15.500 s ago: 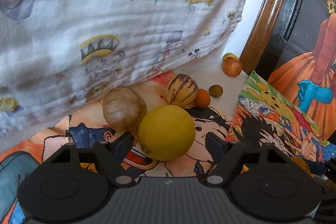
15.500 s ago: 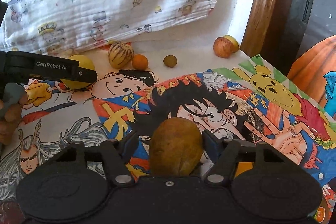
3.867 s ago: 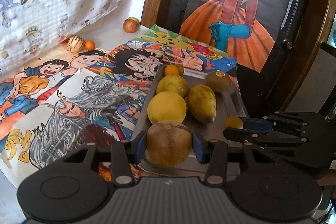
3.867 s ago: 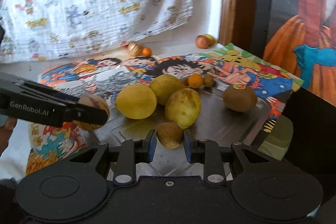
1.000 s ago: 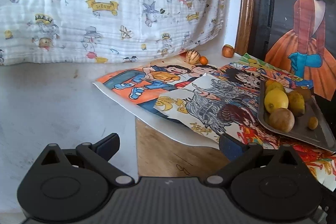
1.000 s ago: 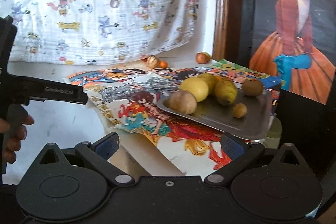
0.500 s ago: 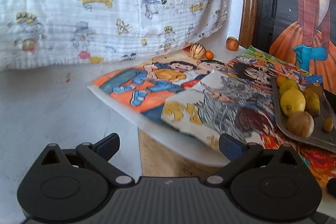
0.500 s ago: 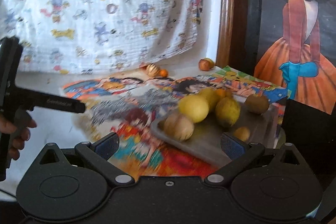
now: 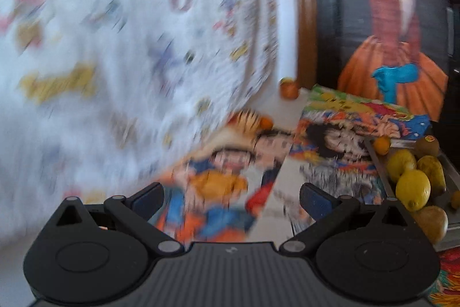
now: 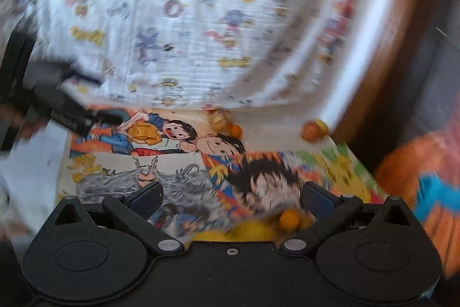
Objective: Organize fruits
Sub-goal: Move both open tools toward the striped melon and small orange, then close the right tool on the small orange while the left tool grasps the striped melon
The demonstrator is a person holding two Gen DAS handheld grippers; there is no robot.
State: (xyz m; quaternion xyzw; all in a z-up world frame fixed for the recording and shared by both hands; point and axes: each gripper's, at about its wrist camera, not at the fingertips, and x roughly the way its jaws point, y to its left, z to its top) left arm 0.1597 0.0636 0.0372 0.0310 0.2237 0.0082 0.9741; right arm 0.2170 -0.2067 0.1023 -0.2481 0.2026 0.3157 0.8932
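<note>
Striped fruit (image 10: 220, 118) well beyond open R gripper (image 10: 231, 199)

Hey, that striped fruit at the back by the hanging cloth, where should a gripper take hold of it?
Grip the striped fruit across its rounded middle, coming from the front. The cloth hangs close behind it, and the small orange fruit sits against its right side, so place that finger carefully. Blur hides finer detail.

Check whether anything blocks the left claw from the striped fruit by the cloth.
Nothing visible does. The left claw is open and empty, and only flat cartoon posters lie between it and the striped fruit at the cloth's edge.
</note>
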